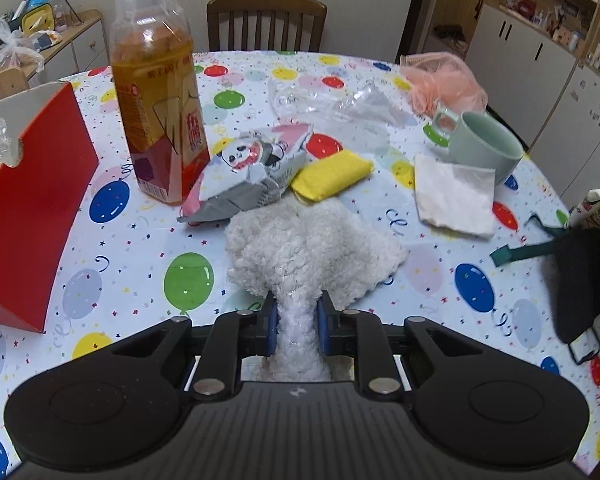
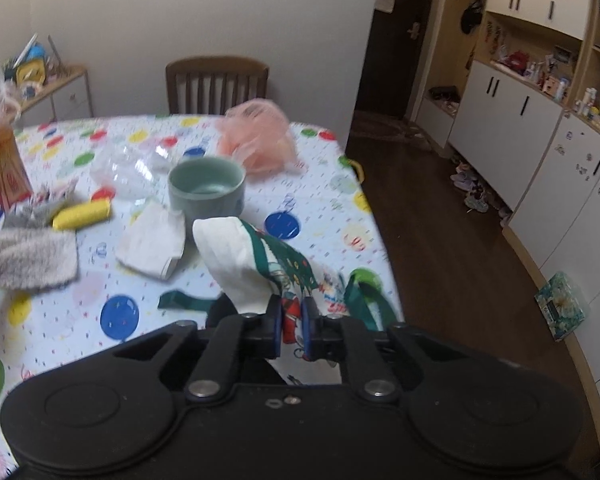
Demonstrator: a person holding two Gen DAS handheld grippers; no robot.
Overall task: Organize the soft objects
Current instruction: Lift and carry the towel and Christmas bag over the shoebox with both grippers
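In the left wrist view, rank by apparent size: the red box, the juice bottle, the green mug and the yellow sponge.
1. red box, though it is nearest the camera, so unsure
2. juice bottle
3. green mug
4. yellow sponge, close to the mug in looks

Soft, even indoor light fills both views, with only faint shadows under the things on the table (image 1: pixel 148 236). The left wrist picture is sharp and shows small glints on the clear bottle (image 1: pixel 156 92). The right wrist picture is dimmer and motion-blurred, most at the table's far edge. Fisheye distortion bends the cabinets (image 2: pixel 512 148) and darkens the corners.
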